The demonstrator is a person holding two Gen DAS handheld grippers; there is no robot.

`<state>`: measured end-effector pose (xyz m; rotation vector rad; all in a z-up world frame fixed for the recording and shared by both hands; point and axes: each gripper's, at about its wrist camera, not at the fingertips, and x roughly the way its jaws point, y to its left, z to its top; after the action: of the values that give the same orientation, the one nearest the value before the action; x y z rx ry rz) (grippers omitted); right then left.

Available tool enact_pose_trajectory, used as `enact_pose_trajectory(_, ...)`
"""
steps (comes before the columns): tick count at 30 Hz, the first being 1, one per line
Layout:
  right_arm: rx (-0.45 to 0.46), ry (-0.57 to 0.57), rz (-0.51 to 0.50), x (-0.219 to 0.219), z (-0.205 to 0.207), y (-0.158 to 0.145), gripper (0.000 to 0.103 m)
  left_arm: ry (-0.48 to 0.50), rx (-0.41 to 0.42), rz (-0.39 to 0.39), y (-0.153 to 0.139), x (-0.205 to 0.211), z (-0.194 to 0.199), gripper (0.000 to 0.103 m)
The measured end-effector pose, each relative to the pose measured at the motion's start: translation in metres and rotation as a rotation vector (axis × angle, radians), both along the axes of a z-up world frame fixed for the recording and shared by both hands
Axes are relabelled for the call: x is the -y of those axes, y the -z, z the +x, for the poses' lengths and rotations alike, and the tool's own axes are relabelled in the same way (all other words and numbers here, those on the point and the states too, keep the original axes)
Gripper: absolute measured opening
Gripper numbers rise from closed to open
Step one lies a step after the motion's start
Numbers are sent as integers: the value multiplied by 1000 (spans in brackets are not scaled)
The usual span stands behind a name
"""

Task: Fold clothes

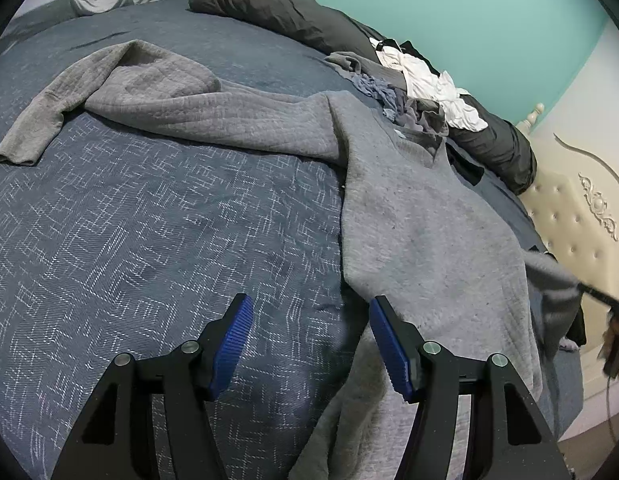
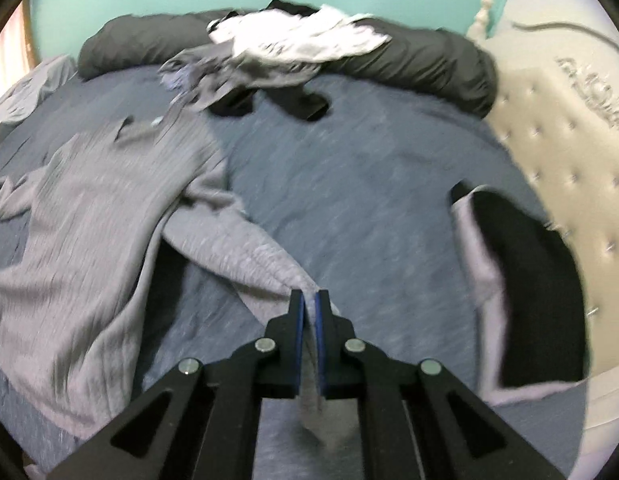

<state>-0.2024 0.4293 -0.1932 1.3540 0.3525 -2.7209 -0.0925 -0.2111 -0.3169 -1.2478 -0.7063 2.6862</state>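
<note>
One grey sweater (image 1: 421, 220), long-sleeved, quilted knit with a fuzzy surface, lies spread across the bed (image 1: 149, 220), body running toward the near edge, one sleeve stretched flat to the far left with a bend at the elbow, neck opening toward the pile of clothes (image 1: 413, 92). Its other sleeve is lifted off the cover, pulled taut up to the right gripper (image 2: 309, 298), whose two blue ribbed pads are clamped tight on the cuff, cloth hanging below them. One left gripper (image 1: 311, 312) hangs above the sweater's lower edge, jaws spread and released, nothing between them; the right-hand pad sits over grey fabric, the left-hand one over bare cover. One bedcover, dark blue, woven with pale crosshatch lines. One long dark grey bolster (image 2: 421, 60), wrinkled, along the far side. The pile holds white, grey-blue and black items, count not clear. One cream headboard (image 1: 581, 216), tufted with buttons and carved scrollwork. One black garment (image 2: 521, 300) lies near the headboard.
</note>
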Motion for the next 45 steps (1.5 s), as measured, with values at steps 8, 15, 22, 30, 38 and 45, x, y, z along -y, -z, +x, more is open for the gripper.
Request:
enact_pose_trajectory(8,-78,141,109,-32,-54,-58,5,-3,1,12,1,1,-1,65)
enact_pose_trajectory(15,-104,232,244,-51,-69,-61,5,0,-2,2,0,-2,-3,65)
enact_pose_trajectory(22,85,100,216,-35,-50,43,5,8,-6,-11,-2,-6,-6,66)
enact_pose_trajectory(30,221,7,84,-14,-13,122,8,11,-9,-23,-4,-14,-9,66)
enact_pose_trajectory(38,30,141,-125,-77,21,63,20,15,-15,-24,-7,-22,-14,67)
enact_pose_trajectory(45,61,360,-163,-131,17,80,39,20,-25,-38,-10,-32,-19,75)
